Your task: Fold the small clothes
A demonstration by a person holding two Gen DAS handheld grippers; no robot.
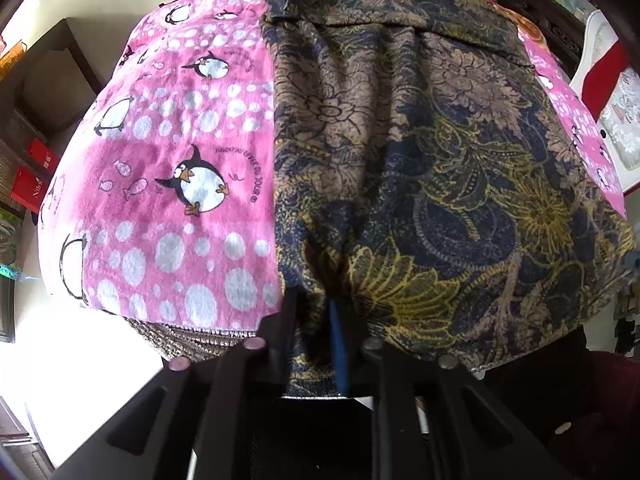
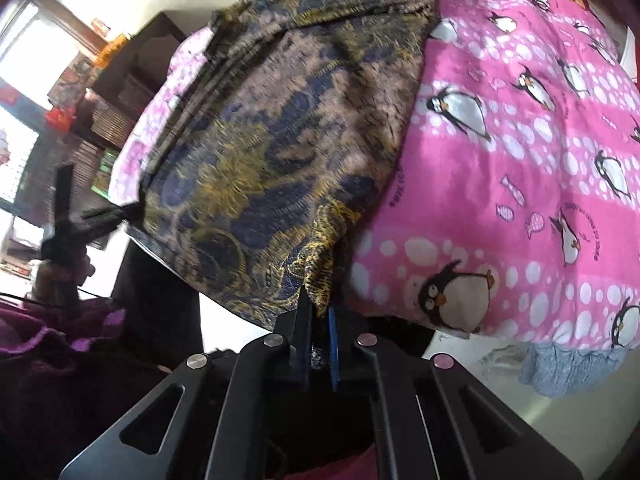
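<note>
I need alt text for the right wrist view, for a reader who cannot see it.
The right gripper pinches a corner of a dark floral garment lying on a pink penguin-print blanket. The left gripper reaches the garment's opposite edge, blurred.

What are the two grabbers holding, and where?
Both pinch the flowery dark cloth at its near edge: the left gripper and the right gripper, each at a corner.
</note>
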